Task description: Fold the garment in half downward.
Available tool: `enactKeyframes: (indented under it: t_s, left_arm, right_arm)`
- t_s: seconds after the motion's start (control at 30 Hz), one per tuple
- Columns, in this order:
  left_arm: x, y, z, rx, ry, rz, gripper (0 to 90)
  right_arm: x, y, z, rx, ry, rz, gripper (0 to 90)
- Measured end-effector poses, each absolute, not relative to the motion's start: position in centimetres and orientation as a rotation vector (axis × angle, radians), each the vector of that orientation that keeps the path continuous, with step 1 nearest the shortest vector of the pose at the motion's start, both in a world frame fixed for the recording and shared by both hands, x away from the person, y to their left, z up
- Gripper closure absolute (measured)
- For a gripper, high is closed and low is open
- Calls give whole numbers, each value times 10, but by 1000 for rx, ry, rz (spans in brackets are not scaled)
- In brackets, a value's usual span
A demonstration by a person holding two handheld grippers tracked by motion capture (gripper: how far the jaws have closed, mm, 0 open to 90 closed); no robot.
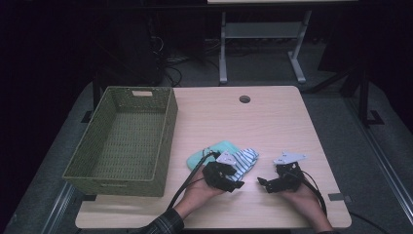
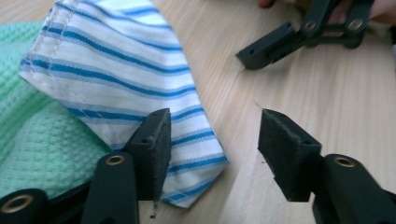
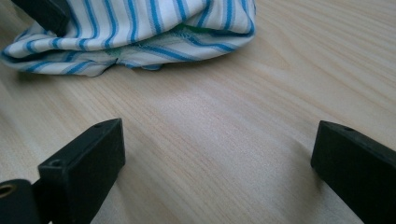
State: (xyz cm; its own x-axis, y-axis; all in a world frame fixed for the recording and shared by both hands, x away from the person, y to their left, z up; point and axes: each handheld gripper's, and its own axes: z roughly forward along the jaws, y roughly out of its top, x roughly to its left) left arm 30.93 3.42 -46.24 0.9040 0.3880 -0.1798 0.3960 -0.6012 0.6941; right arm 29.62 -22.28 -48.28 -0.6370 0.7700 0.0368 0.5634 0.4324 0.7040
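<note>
A blue-and-white striped cloth (image 1: 245, 161) lies on a green waffle-weave cloth (image 1: 210, 154) near the front of the wooden table (image 1: 272, 122). My left gripper (image 1: 233, 184) is open at the striped cloth's (image 2: 126, 70) near corner, one jaw resting over the fabric edge and the other over bare wood, the green cloth (image 2: 32, 144) beside it. My right gripper (image 1: 263, 184) is open just right of the cloths, low over bare table, facing the striped cloth (image 3: 135, 32). In the left gripper view the right gripper (image 2: 252, 56) shows farther off.
A green woven basket (image 1: 124, 139) stands on the table's left side, holding nothing I can see. A round cable hole (image 1: 244, 99) sits near the far edge. Beyond the table are dark floor, cables and a grey desk frame (image 1: 263, 39).
</note>
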Motion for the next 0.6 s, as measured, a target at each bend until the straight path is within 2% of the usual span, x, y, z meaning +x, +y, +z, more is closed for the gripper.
enactKeyframes:
  t_s: [0.17, 0.43, 0.6]
  left_arm:
    - [311, 38, -467, 2266, 573, 2, 538]
    - [313, 42, -467, 2279, 603, 38, 758]
    - [314, 40, -464, 2284, 625, 18, 815]
  right_arm:
    - [296, -223, -483, 1152, 2399, 1013, 24]
    - [296, -223, -483, 1151, 2399, 1013, 24]
    - [296, -223, -483, 1151, 2399, 1012, 25]
